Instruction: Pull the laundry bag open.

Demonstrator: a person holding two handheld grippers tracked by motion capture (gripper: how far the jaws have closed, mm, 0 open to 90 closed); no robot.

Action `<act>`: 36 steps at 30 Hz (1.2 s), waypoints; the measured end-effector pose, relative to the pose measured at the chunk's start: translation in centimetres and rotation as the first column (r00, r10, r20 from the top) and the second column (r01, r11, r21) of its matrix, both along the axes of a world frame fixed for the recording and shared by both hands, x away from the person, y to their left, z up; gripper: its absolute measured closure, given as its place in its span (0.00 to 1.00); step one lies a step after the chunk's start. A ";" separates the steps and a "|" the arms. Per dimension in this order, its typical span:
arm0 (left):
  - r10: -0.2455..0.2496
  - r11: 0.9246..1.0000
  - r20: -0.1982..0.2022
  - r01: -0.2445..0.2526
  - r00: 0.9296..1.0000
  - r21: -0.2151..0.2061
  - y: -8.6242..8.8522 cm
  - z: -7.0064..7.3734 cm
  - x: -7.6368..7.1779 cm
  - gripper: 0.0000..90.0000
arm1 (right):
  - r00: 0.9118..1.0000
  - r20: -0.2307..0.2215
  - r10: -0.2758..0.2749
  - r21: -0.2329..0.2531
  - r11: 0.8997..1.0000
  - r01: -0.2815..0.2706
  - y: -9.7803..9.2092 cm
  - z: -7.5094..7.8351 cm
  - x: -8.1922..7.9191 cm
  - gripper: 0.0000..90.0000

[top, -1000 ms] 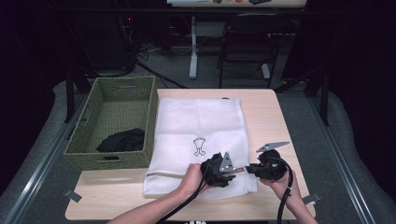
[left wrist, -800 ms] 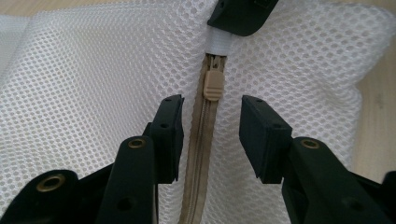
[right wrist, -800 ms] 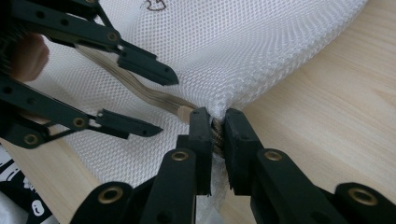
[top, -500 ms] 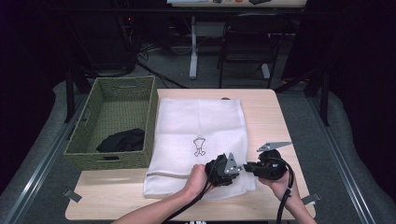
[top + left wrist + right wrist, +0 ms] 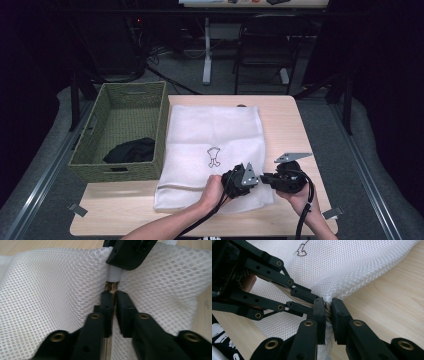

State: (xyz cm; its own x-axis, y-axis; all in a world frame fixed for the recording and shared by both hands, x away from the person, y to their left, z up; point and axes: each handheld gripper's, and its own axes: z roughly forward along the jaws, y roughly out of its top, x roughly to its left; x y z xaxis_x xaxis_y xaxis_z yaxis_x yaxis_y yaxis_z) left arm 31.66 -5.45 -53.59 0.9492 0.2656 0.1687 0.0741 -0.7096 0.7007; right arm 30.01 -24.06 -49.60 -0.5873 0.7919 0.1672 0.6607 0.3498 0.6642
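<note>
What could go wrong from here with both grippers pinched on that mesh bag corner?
1. Both the left gripper and right gripper clamp the mesh laundry bag at nearly the same spot; pulling apart could tear the mesh or strain the zipper area.
2. The jaws sit almost against each other, so they may collide or one may slip off.
3. A hard tug could drag the whole bag toward the table edge.

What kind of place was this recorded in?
Probably a lab or office workroom set up for recording: a wooden table on grey carpet, desk legs and a chair behind, dark surroundings.
</note>
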 end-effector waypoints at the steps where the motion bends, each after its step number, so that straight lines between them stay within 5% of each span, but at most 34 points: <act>1: 0.001 1.000 0.000 -0.001 1.000 -0.004 0.0 0.0 0.0 0.94 | 1.000 0.000 0.000 0.000 1.000 0.000 0.0 0.0 0.0 0.92; 4: 0.000 0.999 -0.027 -0.001 1.000 -0.037 0.2 0.0 0.2 0.95 | 1.000 0.007 -0.003 -0.003 1.000 0.003 -0.1 0.1 -0.1 0.92; 17: -0.008 1.000 -0.016 0.008 1.000 -0.004 0.2 0.4 0.0 0.96 | 1.000 0.025 0.006 -0.032 0.999 -0.005 -0.1 0.0 -0.2 0.92; 25: -0.015 1.000 -0.018 0.015 1.000 0.016 0.1 0.3 -0.1 0.97 | 1.000 -0.022 0.010 -0.024 1.000 -0.011 0.0 -0.6 0.1 0.84; 36: -0.009 1.000 -0.030 0.010 1.000 0.021 0.3 0.4 0.0 0.97 | 1.000 0.011 0.021 -0.068 0.997 -0.020 0.4 -0.5 0.0 0.92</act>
